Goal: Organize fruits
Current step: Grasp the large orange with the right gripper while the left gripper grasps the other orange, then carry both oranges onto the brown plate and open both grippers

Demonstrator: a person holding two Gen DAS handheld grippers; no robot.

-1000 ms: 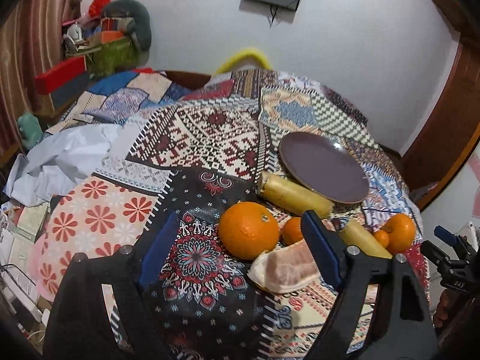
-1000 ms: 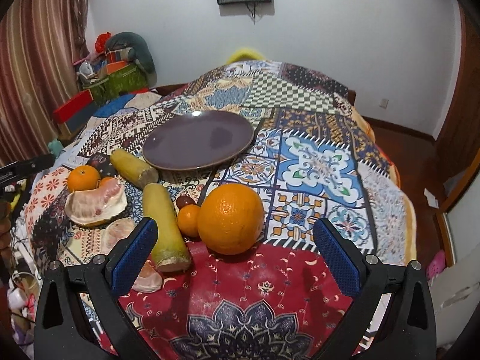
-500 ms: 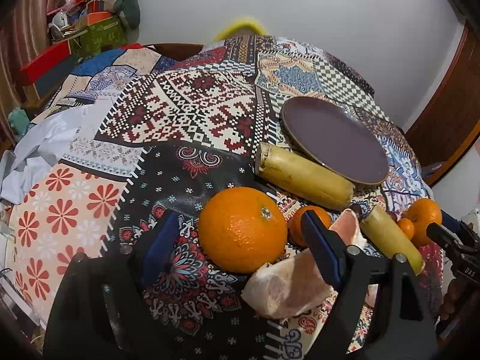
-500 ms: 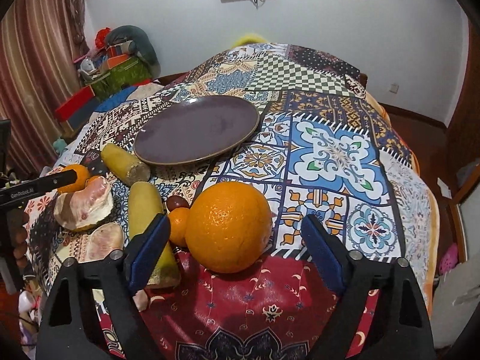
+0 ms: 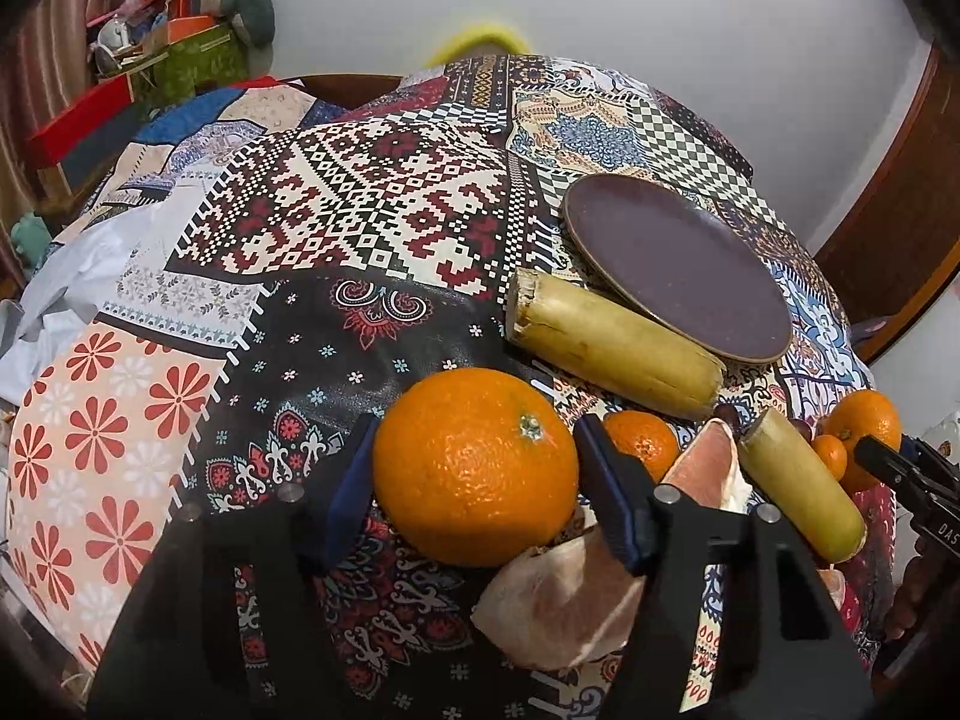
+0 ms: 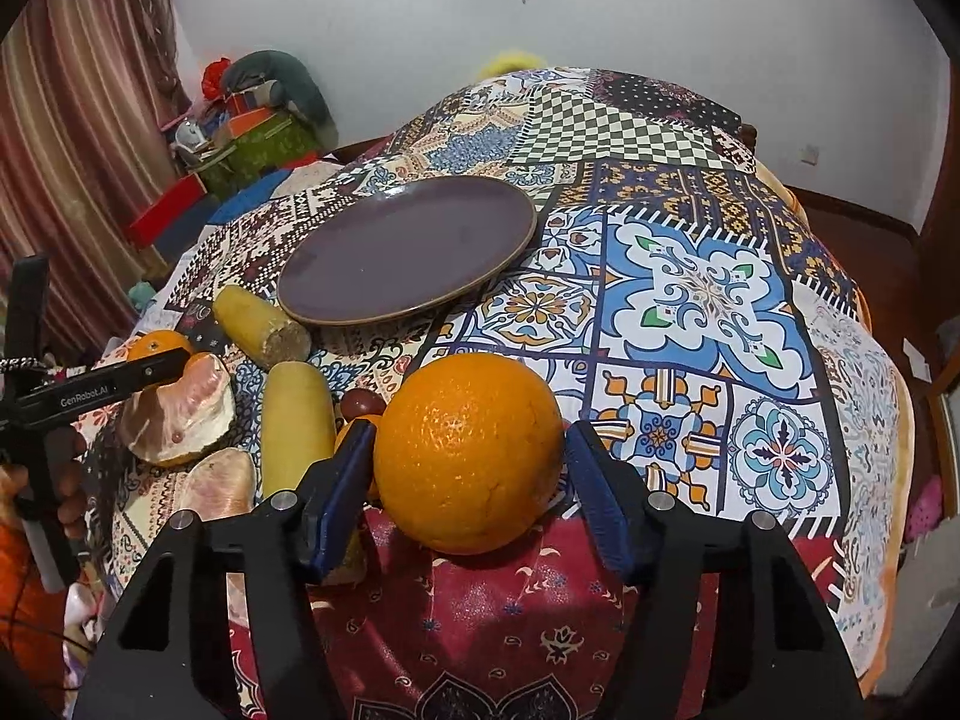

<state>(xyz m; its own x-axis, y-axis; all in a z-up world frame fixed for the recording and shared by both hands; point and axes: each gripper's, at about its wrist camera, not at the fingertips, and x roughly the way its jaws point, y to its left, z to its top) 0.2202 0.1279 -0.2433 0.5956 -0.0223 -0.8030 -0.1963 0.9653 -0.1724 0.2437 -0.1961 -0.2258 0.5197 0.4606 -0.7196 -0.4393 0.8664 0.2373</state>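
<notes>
Beside the purple plate (image 5: 678, 276), a large orange (image 5: 477, 465) is bracketed by the left gripper (image 5: 474, 498), its blue pads at the peel. Nearer the plate's other side, another orange (image 6: 471, 450) is likewise framed by the right gripper (image 6: 471, 486); firm contact cannot be told.

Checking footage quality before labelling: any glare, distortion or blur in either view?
Left wrist view: glossy highlights on the large orange, strong fisheye bending, dark vignetted corners. Right wrist view: soft sheen on the plate, the same barrel distortion, everything reasonably sharp.
</notes>
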